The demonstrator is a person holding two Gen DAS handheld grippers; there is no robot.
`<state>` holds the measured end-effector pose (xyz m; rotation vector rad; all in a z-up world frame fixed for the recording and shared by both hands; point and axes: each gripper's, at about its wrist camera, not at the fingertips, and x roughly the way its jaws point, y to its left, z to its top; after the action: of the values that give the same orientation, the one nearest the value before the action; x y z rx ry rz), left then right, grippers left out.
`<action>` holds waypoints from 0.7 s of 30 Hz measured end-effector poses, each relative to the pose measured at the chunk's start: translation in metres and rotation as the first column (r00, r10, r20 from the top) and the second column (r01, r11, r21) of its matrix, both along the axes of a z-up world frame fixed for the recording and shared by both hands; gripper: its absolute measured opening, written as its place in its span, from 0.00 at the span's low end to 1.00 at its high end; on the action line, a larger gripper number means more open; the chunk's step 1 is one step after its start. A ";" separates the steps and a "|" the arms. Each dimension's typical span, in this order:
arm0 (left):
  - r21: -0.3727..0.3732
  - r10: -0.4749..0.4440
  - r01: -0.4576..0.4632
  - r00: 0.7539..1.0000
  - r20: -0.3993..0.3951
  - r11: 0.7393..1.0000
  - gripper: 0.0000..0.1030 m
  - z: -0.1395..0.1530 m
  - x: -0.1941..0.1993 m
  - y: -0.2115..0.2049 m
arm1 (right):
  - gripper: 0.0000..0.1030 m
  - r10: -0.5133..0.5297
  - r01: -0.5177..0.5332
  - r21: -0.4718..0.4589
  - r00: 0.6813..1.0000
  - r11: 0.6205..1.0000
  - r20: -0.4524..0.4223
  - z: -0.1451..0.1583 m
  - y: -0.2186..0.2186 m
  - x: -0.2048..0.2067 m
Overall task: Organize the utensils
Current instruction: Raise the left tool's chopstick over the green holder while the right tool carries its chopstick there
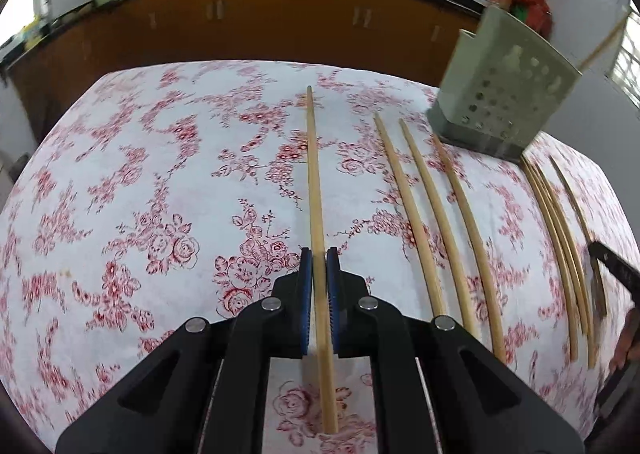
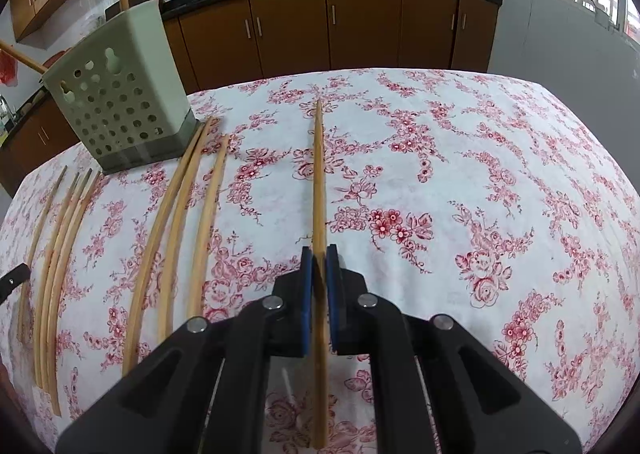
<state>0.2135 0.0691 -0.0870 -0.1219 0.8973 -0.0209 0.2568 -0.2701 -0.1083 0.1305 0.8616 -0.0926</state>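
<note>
Chopsticks are lying in loose rows across a table (image 2: 500,141) covered in a white cloth with red flowers, while 2 more are being held by handheld grippers. In the left wrist view, the left gripper (image 1: 319,260) is clamping its blue pads narrowly on 1 chopstick (image 1: 315,181) that is running up the center of the frame, its far tip pointing toward the table's back edge. To its right, 3 loose chopsticks (image 1: 424,221) are lying side by side, and another cluster (image 1: 560,238) is sitting near the right edge. A pale green perforated utensil holder (image 1: 504,93) is standing at upper right with sticks already poking out of its top.

In the right wrist view, the right gripper (image 2: 319,258) is likewise closing tightly on a single chopstick (image 2: 319,173) at center frame. The same holder (image 2: 116,93) is appearing at upper left, with 3 loose chopsticks (image 2: 188,213) just below and to its right.
</note>
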 end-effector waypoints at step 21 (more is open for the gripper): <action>0.054 -0.058 0.057 0.998 0.014 0.997 0.09 -0.001 -0.018 -0.010 | 0.08 0.011 -0.011 -0.002 1.000 1.000 0.000 -0.001 0.005 -0.018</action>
<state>0.1959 0.0593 -0.0880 -0.0460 0.8846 -0.0510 0.2385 -0.2651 -0.1089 0.1242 0.8620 -0.0828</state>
